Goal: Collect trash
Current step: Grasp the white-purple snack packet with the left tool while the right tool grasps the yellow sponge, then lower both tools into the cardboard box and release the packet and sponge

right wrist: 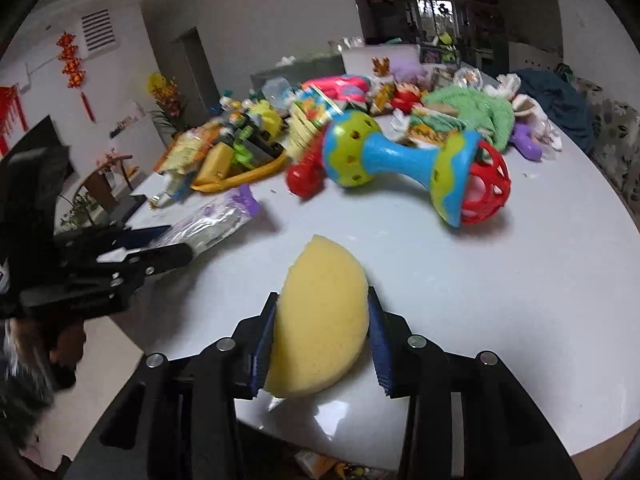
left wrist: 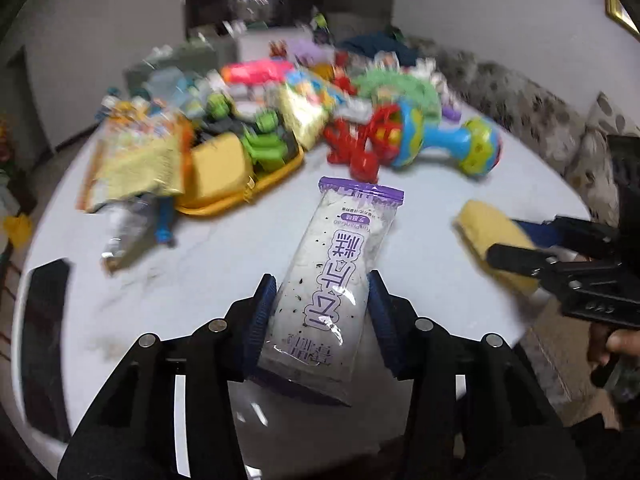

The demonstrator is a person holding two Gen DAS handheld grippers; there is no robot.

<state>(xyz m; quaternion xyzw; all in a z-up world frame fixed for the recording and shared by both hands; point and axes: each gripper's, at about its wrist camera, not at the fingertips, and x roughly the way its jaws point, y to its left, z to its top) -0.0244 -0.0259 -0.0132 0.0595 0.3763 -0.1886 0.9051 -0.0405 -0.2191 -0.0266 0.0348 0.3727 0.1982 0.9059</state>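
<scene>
Fingers (left wrist: 264, 312) of the left gripper (left wrist: 322, 312) pinch a clear wrapper (left wrist: 334, 268) with purple print, one blue pad on each long edge. Wrapper points forward over the white table (left wrist: 224, 248), its purple end toward the toy pile. Whether it touches the tabletop, cannot tell.

Right gripper (right wrist: 322, 340) closed on a yellow sponge (right wrist: 322, 320), half-round, curved edge forward, above the table's near rim. Right-wrist view shows the left gripper (right wrist: 176, 258) coming in from the left, roughly level, wrapper (right wrist: 216, 224) sticking out ahead. Left-wrist view shows the right gripper (left wrist: 516, 260) coming in from the right, sponge (left wrist: 494, 240) in its tips.

Ahead: a rattle (right wrist: 416, 168) on its side, a yellow tray (left wrist: 240, 196) of green blocks, a heap of toys and packets, blurred.
</scene>
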